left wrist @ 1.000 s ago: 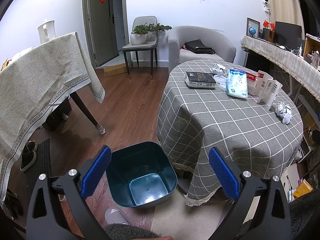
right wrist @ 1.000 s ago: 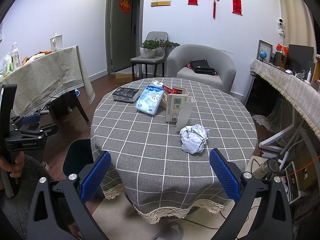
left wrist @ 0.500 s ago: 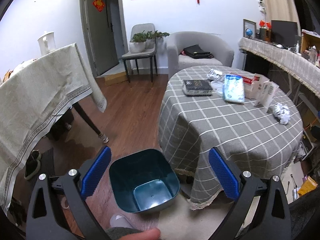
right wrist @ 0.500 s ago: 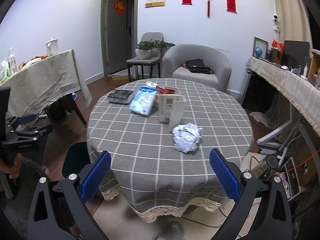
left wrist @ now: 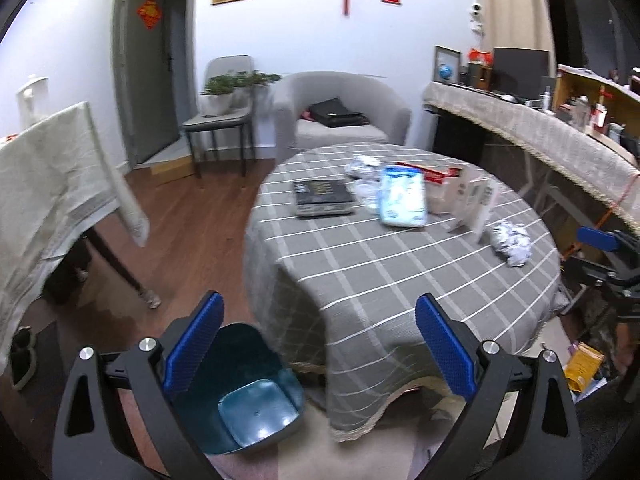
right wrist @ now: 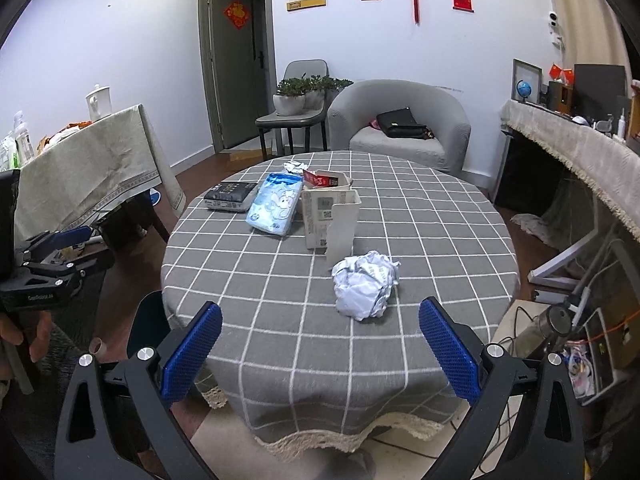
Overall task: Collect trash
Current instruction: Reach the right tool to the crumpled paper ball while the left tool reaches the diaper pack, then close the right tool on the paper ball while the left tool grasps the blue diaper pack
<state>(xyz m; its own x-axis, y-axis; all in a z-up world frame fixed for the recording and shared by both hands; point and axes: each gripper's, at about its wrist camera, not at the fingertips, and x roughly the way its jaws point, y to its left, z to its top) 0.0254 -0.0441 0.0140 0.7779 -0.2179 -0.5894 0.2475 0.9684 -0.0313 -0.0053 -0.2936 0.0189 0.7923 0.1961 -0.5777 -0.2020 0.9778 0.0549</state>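
Observation:
A crumpled white paper ball (right wrist: 365, 284) lies on the round table with the grey checked cloth (right wrist: 432, 240), just ahead of my right gripper (right wrist: 320, 346), which is open and empty. The ball also shows in the left wrist view (left wrist: 510, 241). A second crumpled wad (right wrist: 294, 167) lies at the table's far side. A dark teal trash bin (left wrist: 244, 388) stands on the floor by the table, under my left gripper (left wrist: 320, 346), which is open and empty.
On the table are a black book (right wrist: 231, 196), a blue tissue pack (right wrist: 276, 208), a white carton (right wrist: 330, 218) and a red box (right wrist: 318, 179). A cloth-covered side table (left wrist: 48, 184) stands left, an armchair (right wrist: 400, 124) behind, a long counter (right wrist: 580, 148) right.
The left gripper has lifted and turned right, so the bin sank to the lower left of its view. The right gripper has moved closer to the paper ball.

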